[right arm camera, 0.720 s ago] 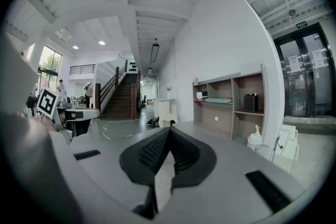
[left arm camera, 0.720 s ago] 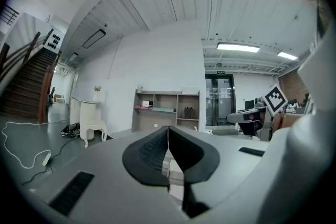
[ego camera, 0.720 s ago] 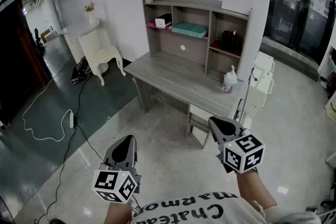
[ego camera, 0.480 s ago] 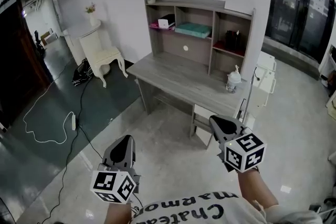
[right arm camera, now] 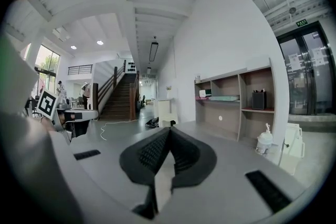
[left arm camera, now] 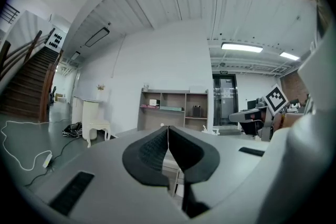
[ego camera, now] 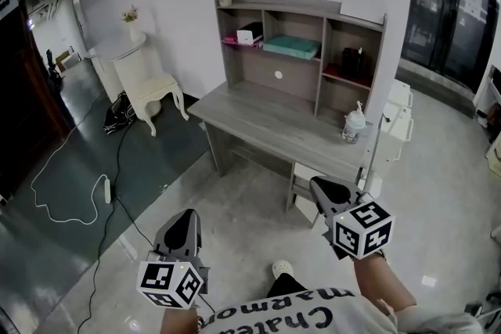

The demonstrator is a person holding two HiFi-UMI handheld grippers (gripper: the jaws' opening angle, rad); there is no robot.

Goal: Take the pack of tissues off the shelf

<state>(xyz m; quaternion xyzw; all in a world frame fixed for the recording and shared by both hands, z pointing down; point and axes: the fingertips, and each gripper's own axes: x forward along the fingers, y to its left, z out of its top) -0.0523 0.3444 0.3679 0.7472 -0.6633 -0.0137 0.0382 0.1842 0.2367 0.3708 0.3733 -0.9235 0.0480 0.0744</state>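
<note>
Head view: a shoe (ego camera: 282,268) has come into view below, so a step toward the desk (ego camera: 258,109) is judged. The pack of tissues (ego camera: 291,47), presumably the teal one, lies in the middle compartment of the shelf (ego camera: 320,66), well out of reach.

Left gripper view: the jaws of the left gripper (left arm camera: 168,128) are pressed together on nothing.

Right gripper view: the jaws of the right gripper (right arm camera: 169,131) are likewise closed and empty.

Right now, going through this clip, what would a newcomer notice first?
The grey desk with its shelf unit stands against the white wall, centre of the head view. A teal flat pack lies in its middle compartment, and a white pump bottle stands at the desktop's right end. In the foreground the left gripper and right gripper are held short of the desk, both shut and empty.
</note>
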